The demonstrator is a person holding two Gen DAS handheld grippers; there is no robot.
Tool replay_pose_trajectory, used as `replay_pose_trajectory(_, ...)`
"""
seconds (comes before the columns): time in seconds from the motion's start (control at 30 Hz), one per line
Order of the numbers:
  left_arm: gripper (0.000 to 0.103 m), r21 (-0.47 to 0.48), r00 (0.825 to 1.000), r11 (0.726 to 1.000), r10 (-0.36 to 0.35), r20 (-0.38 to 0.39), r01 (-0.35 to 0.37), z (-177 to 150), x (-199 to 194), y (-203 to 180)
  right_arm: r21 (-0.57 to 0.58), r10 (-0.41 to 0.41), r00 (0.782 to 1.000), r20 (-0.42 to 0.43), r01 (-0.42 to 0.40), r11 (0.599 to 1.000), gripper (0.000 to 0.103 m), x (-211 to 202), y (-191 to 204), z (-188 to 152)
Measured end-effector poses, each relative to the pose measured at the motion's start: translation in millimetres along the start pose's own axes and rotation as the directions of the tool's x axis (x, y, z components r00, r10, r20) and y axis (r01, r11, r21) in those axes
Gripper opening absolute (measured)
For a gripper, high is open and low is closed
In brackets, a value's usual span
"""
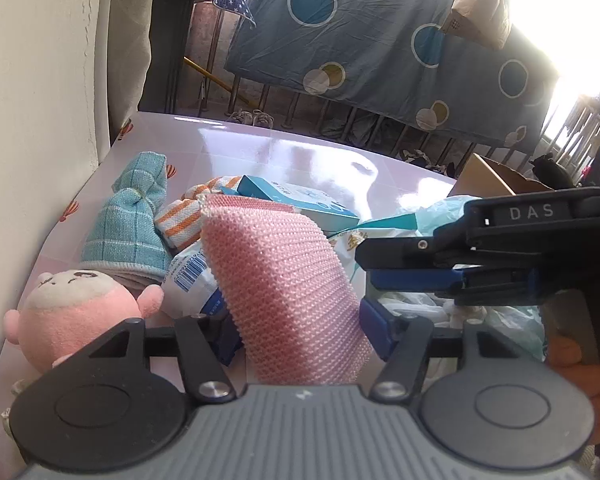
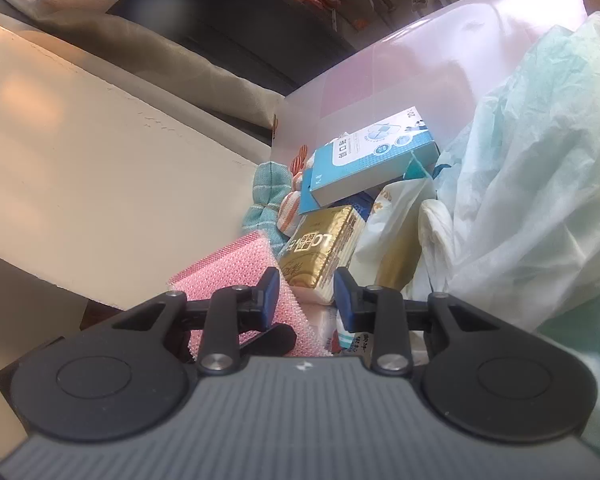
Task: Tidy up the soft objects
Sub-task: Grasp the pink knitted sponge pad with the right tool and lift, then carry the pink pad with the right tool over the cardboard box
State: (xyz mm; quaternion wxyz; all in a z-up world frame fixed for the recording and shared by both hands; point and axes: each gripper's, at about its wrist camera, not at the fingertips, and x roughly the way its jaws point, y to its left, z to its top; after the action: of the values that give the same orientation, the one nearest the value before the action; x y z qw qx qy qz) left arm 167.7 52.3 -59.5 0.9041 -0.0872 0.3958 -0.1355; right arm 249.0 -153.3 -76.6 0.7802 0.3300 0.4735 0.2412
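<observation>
1. Left tongs (image 1: pixel 298 328) clamped on a pink mesh sponge (image 1: pixel 288 288), blue pads pressed against both its flanks.
2. Sponge raised above a pink tabletop (image 1: pixel 260 148), tilted, far end near a blue box (image 1: pixel 300 198).
3. Right tongs (image 2: pixel 306 296) parted (nothing gripped), probably hovering just over a gold packet (image 2: pixel 324 248).
4. Pink plush toy (image 1: pixel 72 312) at lower left, teal checked cloth (image 1: pixel 132 224) just behind it, pale green bag (image 2: pixel 532 208) on the right.
</observation>
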Motion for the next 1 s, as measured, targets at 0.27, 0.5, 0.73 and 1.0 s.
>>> replay_pose_trajectory(0.27,0.042,0.027,1.0,1.0,0.004,-0.015,-0.003,0,1,-11,0.036,0.041,0.999,-0.033,-0.04,0.999,0.029,15,9,-7)
replay_pose_trajectory(0.5,0.042,0.029,1.0,1.0,0.01,-0.013,-0.009,-2,-1,-14,0.036,0.036,0.999,-0.028,-0.035,0.999,0.024,13,12,-7)
replay_pose_trajectory(0.73,0.041,0.027,1.0,1.0,0.005,-0.005,-0.005,-3,-7,-13,0.025,0.038,0.999,-0.013,-0.038,0.999,0.015,12,20,-9)
replay_pose_trajectory(1.0,0.041,0.039,1.0,0.999,0.005,0.025,-0.006,-1,-22,-16,0.036,0.076,0.997,-0.003,-0.076,0.996,0.014,1,24,-10)
